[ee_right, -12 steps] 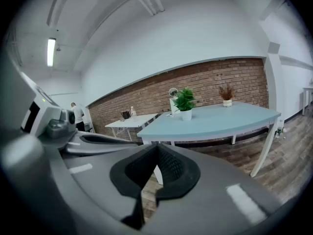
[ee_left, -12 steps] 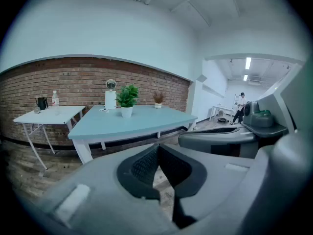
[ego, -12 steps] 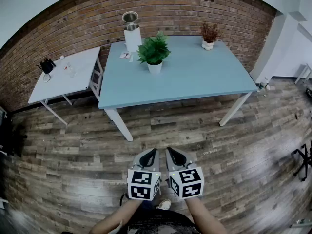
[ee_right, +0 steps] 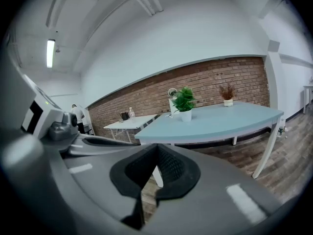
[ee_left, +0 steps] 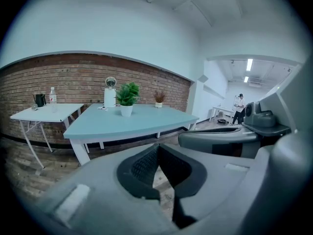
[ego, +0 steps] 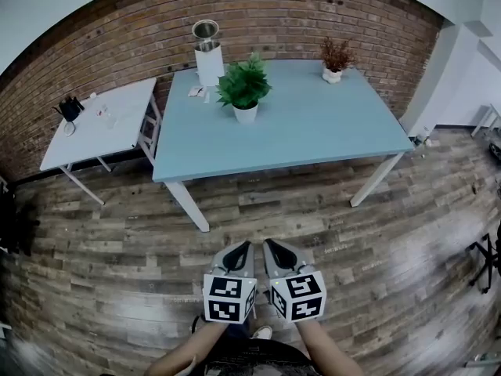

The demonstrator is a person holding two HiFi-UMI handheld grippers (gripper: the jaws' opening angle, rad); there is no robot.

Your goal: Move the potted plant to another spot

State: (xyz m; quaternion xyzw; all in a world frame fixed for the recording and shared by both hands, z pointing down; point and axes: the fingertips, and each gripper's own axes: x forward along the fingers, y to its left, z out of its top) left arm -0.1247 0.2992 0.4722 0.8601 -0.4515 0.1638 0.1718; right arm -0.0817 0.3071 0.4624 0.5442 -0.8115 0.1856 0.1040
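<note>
The potted plant (ego: 244,84), green leaves in a white pot, stands on the light blue table (ego: 313,135) near its back left; it also shows in the left gripper view (ee_left: 127,95) and the right gripper view (ee_right: 185,101). My left gripper (ego: 239,251) and right gripper (ego: 274,250) hang side by side over the wooden floor, well short of the table, both shut and empty. Seen along the left gripper (ee_left: 157,149) and along the right gripper (ee_right: 156,149), the pads meet at the tips with nothing between them.
A small reddish plant (ego: 335,56) stands at the table's back right, a white cylindrical appliance (ego: 208,52) at its back left. A white side table (ego: 102,124) with small items stands to the left. A brick wall runs behind. A person (ee_left: 239,106) stands far off.
In the head view the table has shifted slightly down and left. The two grippers stay together, shut.
</note>
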